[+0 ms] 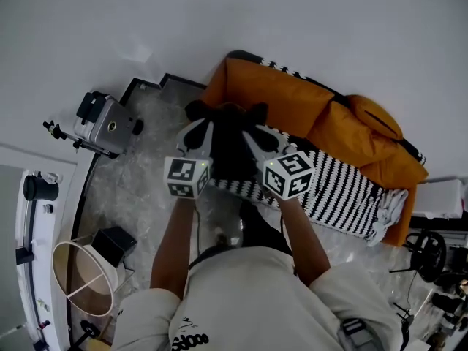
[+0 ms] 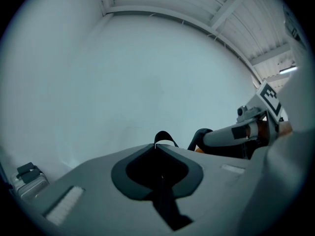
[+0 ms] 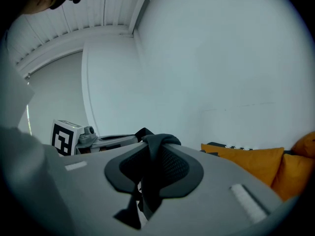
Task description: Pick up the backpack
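In the head view, the black backpack is seen between the two grippers, in front of an orange sofa on which a black-and-white striped blanket is spread. The left gripper is set against the pack's left upper edge and the right gripper against its right upper edge. The body of the pack is seen between them and nearer the person than their tips. Both grippers are pointed away from the person towards the white wall.

In the left gripper view, the jaws are seen drawn almost fully together, with a thin black strap pinched between the tips. A small loop of it stands up just beyond them. The other gripper is visible at the right, close by.

In the right gripper view, the jaws are seen closed on a padded black strap, which is much thicker. It fills the gap between the pads, is bunched over the tips, and trails back towards the camera. The pack's body is not shown in this view. The sofa is visible low at the right, well beyond the jaws.
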Tool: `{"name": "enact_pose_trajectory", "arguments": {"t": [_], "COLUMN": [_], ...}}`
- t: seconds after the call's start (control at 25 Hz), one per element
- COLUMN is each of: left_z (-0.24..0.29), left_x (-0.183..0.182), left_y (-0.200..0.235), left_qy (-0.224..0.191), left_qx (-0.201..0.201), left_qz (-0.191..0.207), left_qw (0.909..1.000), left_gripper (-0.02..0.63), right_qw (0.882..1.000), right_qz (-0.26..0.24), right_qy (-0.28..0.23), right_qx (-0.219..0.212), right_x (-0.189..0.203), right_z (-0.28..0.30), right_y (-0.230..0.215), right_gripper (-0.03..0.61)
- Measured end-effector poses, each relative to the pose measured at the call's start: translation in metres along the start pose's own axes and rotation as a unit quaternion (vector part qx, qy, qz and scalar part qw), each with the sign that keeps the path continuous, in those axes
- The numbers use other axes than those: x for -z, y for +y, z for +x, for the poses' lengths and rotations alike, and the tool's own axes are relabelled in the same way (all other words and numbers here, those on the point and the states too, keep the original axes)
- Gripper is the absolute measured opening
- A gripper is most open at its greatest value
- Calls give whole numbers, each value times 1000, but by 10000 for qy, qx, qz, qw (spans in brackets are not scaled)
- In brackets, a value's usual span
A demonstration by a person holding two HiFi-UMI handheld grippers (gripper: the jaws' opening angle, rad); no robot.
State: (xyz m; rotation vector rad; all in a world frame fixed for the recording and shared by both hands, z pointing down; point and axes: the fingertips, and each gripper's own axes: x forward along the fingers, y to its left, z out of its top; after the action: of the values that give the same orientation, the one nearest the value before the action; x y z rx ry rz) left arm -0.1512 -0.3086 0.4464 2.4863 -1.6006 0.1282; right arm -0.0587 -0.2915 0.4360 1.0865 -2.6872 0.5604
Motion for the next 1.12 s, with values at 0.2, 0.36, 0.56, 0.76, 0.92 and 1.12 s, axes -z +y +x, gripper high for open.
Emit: {"name": "enact_pose_trajectory", "arguments": {"t": [0.2, 0.36, 0.56, 0.76, 0.92, 1.12], "left_z": [-37, -64, -100, -134, -157, -184], "left_x": [-18, -31, -52, -78, -95, -117], "left_y": [-20, -37, -54, -70, -86, -101], "left_qy": [-200, -303, -492, -745, -887, -1186], "left_qx": [20, 62, 76, 106, 142, 144], "left_qz": [146, 237, 394, 518, 621, 777], "left_qw": [9997, 9992, 9980, 9958, 9940, 9898], "left_gripper": [20, 20, 20, 20, 20, 18], "right_qw": [9999, 9996, 9988, 9970, 9955, 9927], "right_qz": [-53, -64, -251, -479, -597, -873], "right_qy": [-140, -231, -415, -600, -734, -831], "right_qx": [71, 144, 109, 32, 11, 23], "right_x": [-6, -10, -20, -36, -45, -56], "right_z": [-32, -57, -87, -116, -139, -163], "right_y": [30, 50, 80, 109, 126, 147], "right_gripper": [63, 63, 63, 63, 63, 63]}}
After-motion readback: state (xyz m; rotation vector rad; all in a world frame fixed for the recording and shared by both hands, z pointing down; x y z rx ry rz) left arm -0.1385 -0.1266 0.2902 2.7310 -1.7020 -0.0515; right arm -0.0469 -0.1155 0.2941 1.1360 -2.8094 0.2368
